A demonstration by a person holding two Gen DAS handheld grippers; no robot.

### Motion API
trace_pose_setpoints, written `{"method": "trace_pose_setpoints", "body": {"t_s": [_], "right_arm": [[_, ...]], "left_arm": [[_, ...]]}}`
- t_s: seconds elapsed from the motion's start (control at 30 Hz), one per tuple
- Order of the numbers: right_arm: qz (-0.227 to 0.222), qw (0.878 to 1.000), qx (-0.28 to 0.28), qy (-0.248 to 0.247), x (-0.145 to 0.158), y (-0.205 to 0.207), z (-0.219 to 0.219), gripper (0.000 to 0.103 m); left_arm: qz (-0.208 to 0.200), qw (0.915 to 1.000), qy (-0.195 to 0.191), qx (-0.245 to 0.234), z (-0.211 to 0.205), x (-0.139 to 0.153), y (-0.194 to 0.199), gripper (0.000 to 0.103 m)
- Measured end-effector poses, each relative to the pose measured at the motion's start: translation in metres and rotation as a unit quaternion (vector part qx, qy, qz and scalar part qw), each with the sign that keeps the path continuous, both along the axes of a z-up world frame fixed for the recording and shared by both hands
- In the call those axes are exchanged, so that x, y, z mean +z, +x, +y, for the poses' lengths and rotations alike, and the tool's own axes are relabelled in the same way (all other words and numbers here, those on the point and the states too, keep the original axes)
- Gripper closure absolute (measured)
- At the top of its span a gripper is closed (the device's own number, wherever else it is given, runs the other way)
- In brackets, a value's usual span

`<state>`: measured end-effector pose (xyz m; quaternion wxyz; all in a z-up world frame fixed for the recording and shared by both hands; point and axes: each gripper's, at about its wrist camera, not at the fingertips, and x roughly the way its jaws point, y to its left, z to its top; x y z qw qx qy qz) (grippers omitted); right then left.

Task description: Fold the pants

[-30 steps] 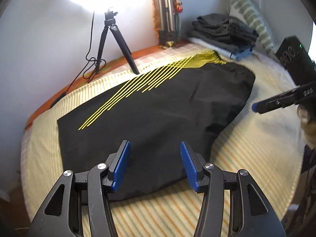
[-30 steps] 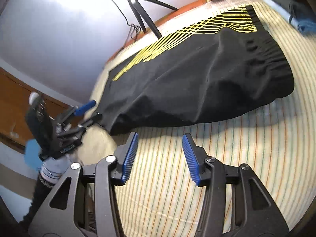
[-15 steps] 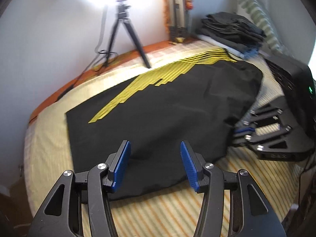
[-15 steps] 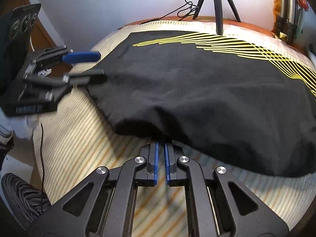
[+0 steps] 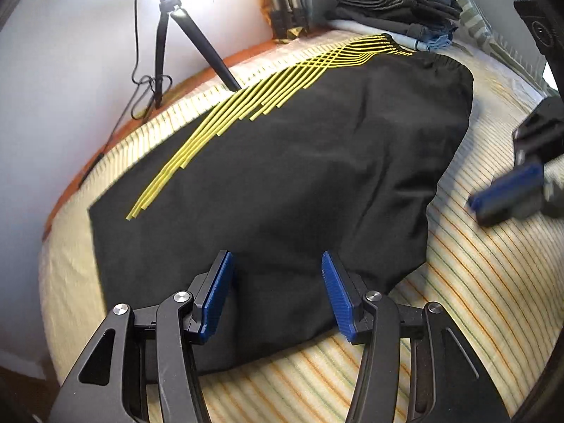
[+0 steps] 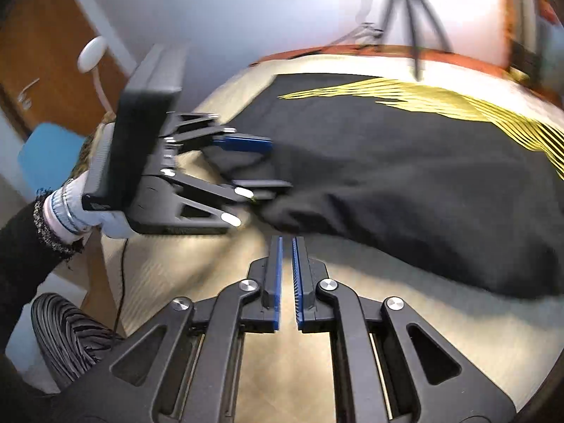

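Black pants [image 5: 282, 183] with yellow stripes lie folded lengthwise on the striped bed; they also show in the right wrist view [image 6: 405, 176]. My left gripper [image 5: 276, 289] is open, its blue pads just over the near hem end of the pants. In the right wrist view it [image 6: 261, 165] straddles that edge of the cloth. My right gripper [image 6: 287, 246] is shut with a thin gap between its pads, empty, just short of the pants' near edge. It shows blurred at the right of the left wrist view [image 5: 507, 197].
A stack of folded dark clothes [image 5: 394, 3] and a striped pillow [image 5: 469, 7] sit at the bed's far end. A tripod [image 5: 190, 35] and a bright lamp stand by the wall. The bed sheet [image 5: 476, 282] lies bare to the right.
The right gripper was open a second ago, closed at the pants' edge, and has now pulled back off the cloth, still shut. The left gripper has moved closer to the hem.
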<state>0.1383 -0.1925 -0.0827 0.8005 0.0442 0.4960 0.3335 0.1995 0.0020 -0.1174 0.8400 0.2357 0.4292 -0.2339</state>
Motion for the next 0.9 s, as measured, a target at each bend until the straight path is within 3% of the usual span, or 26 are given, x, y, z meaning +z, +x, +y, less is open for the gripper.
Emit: {"method": "trace_pose_setpoints", "body": {"t_s": [0.07, 0.13, 0.17, 0.2, 0.37, 0.53, 0.63, 0.67, 0.7, 0.73, 0.9], "right_arm": [[0.008, 0.998, -0.055, 0.006, 0.001, -0.001, -0.036, 0.093], [0.018, 0.992, -0.122, 0.006, 0.000, -0.001, -0.073, 0.074], [0.023, 0.987, -0.161, 0.007, -0.001, 0.000, -0.092, 0.053], [0.027, 0.981, -0.193, 0.013, -0.003, 0.001, -0.110, 0.047], [0.093, 0.940, -0.315, 0.091, -0.025, 0.015, -0.183, 0.047], [0.113, 0.919, -0.353, 0.133, -0.049, 0.031, -0.201, 0.047], [0.115, 0.914, -0.358, 0.149, -0.050, 0.038, -0.207, 0.050], [0.114, 0.914, -0.359, 0.153, -0.050, 0.038, -0.210, 0.061], [0.113, 0.913, -0.360, 0.154, -0.051, 0.039, -0.204, 0.079], [0.115, 0.915, -0.356, 0.152, -0.052, 0.038, -0.204, 0.084], [0.117, 0.921, -0.353, 0.116, -0.053, 0.032, -0.205, 0.089]], "left_arm": [[-0.010, 0.9996, -0.023, 0.008, 0.003, 0.013, -0.001, 0.052], [-0.017, 0.9983, -0.055, 0.009, 0.002, 0.026, -0.005, 0.052], [-0.019, 0.9979, -0.063, 0.002, -0.002, 0.030, -0.008, 0.052], [-0.018, 0.9978, -0.064, -0.008, -0.007, 0.031, -0.011, 0.052], [-0.010, 0.9986, -0.029, -0.044, -0.036, 0.015, -0.018, 0.052], [0.020, 0.9984, -0.023, -0.047, -0.045, 0.000, -0.012, 0.052], [0.024, 0.9984, -0.016, -0.049, -0.044, -0.004, -0.014, 0.052], [0.027, 0.9984, -0.016, -0.048, -0.044, -0.003, -0.014, 0.052], [0.028, 0.9984, -0.014, -0.048, -0.043, -0.003, -0.013, 0.052], [0.029, 0.9984, -0.012, -0.047, -0.043, -0.003, -0.013, 0.052], [0.029, 0.9989, -0.018, -0.034, -0.039, 0.014, -0.009, 0.052]]}}
